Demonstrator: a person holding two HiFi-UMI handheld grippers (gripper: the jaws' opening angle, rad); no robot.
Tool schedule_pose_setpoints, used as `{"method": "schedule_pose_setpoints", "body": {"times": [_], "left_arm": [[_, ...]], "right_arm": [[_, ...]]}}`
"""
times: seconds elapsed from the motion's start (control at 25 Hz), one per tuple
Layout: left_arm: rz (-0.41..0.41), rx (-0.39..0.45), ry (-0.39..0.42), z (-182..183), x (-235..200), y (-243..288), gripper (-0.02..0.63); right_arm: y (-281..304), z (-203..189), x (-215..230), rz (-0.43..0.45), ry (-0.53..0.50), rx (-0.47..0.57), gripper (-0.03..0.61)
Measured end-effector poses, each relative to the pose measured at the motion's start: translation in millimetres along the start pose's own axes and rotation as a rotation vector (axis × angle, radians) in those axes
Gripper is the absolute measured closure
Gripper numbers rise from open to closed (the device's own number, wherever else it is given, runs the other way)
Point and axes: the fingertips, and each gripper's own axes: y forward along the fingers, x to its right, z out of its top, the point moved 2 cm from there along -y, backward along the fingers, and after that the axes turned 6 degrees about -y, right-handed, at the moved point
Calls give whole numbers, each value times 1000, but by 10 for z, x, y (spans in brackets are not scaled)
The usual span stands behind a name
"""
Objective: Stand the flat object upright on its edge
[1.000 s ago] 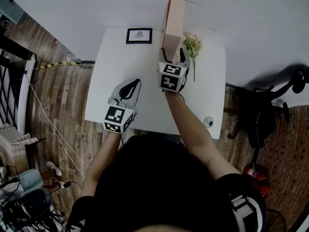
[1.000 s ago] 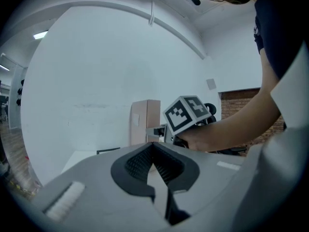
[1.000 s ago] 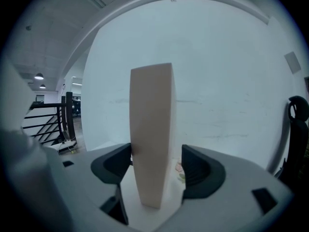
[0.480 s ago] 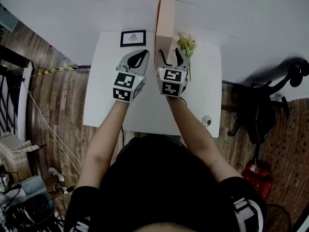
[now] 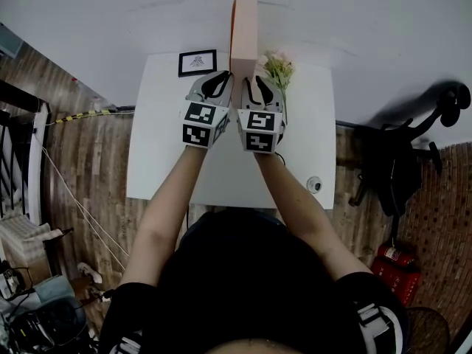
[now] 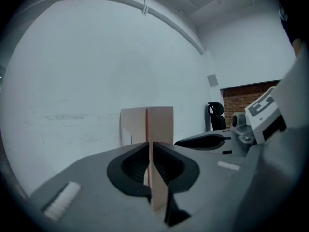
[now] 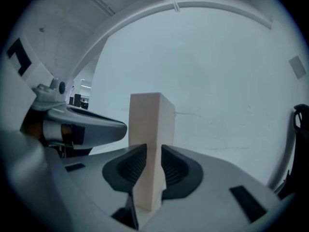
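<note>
The right gripper has just closed its jaws onto the upright slab at upper centre, steadying it. The left gripper, jaws together, sits just beside it, likely as a brace.

The left tool moved from well short of the flat box to just left of it, while the right tool closed its jaws onto the box.

On the table, the box stands at the far edge, frame left, flowers right.
</note>
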Motion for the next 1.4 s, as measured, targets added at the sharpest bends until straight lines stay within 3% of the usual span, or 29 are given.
{"method": "schedule_pose_setpoints", "body": {"times": [0.6, 0.84, 1.08, 1.4], "left_arm": [[41, 45, -20, 50, 85, -110, 598], [86, 120, -65, 201, 123, -429, 601], [164, 203, -90, 629, 231, -1022, 602], [189, 276, 1, 1318, 434, -1657, 603]], "right_arm": [[-187, 158, 36, -17, -10, 47, 526], [-458, 371, 129, -40, 17, 107, 562], [-1035, 784, 319, -79, 32, 201, 565], [-1717, 1211, 625, -110, 44, 270, 566]]}}
